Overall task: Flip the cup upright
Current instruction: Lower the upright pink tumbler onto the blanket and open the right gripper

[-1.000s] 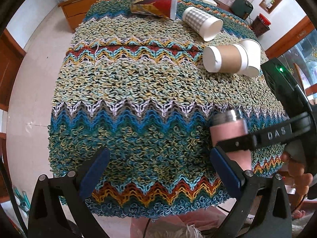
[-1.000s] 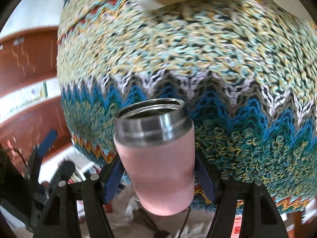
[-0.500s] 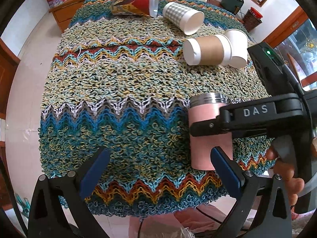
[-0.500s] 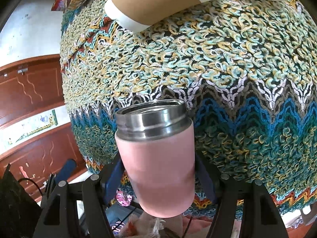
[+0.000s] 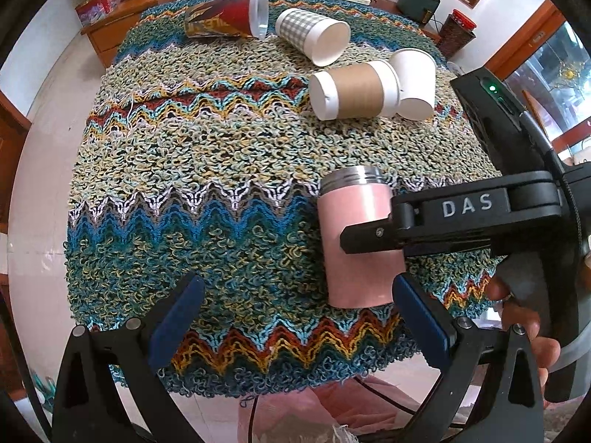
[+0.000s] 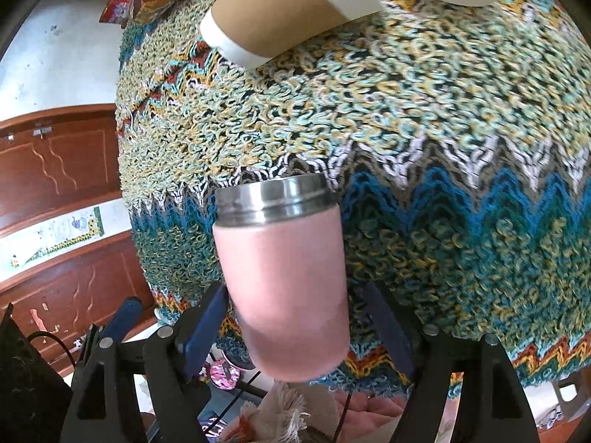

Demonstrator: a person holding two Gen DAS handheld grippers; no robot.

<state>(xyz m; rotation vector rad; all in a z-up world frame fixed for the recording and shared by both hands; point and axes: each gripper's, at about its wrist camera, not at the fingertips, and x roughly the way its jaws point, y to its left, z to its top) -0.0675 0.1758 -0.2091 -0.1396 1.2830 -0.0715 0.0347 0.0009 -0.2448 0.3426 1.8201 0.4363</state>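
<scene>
So the right gripper (image 6: 295, 317) is clamped on the pink tumbler with the bare steel rim (image 6: 282, 277), one blue pad on either side of the lower body, which makes sense: squeezing the wide pink part keeps the mouth end free and pointing up. From the left wrist view the tumbler (image 5: 358, 240) looks upright or close to it, base down at the near edge of the bench under that shaggy zigzag knit blanket (image 5: 207, 170); can't tell if it's actually resting or just above the loops. The left gripper (image 5: 295, 317) sits wide apart with nothing in it, tumbler just ahead toward its right finger. Farther ahead, the brown-sleeved paper cup (image 5: 354, 90), a plain white one, a checked one and a red printed one all lie on their sides.
</scene>
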